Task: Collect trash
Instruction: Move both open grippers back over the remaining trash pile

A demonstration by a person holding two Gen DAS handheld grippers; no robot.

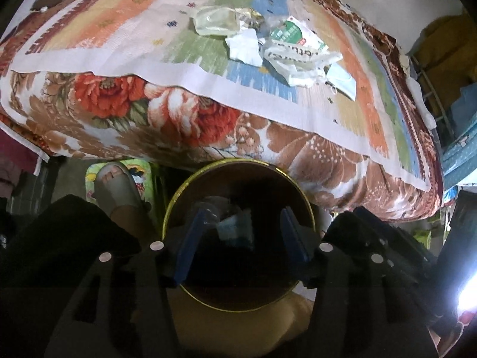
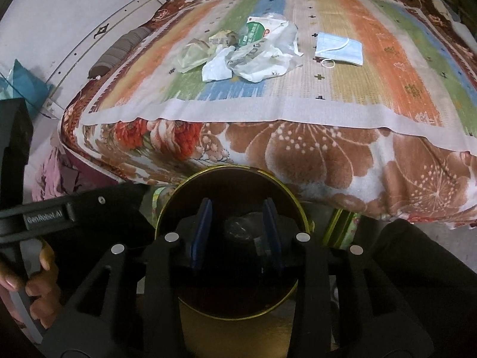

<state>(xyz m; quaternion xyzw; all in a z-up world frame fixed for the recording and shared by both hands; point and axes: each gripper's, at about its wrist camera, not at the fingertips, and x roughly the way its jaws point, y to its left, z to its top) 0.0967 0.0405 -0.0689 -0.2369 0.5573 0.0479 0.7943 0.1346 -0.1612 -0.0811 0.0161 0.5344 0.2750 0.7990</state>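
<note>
Both grippers hang over a gold-rimmed bin [image 2: 293, 200] at the bed's edge, the left gripper [image 1: 243, 232] released wide, the right gripper [image 2: 237, 229] parted, nothing pressed between the pads of either. Scraps lie dim inside the bin. From left on the striped mat [image 2: 387, 44], at twelve o'clock from the bin: a clear wrapper [image 2: 190, 55], torn white paper [image 2: 217, 67], a crumpled plastic bag [image 2: 265, 53], then a blue face mask [image 2: 340, 48] at one o'clock. All look feather-light, limp and crinkly; pinch a raised fold, or the mask's edge.

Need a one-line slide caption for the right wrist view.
Right claw open above the gold-rimmed bin; face mask and crumpled wrappers remain on the striped mat.
</note>
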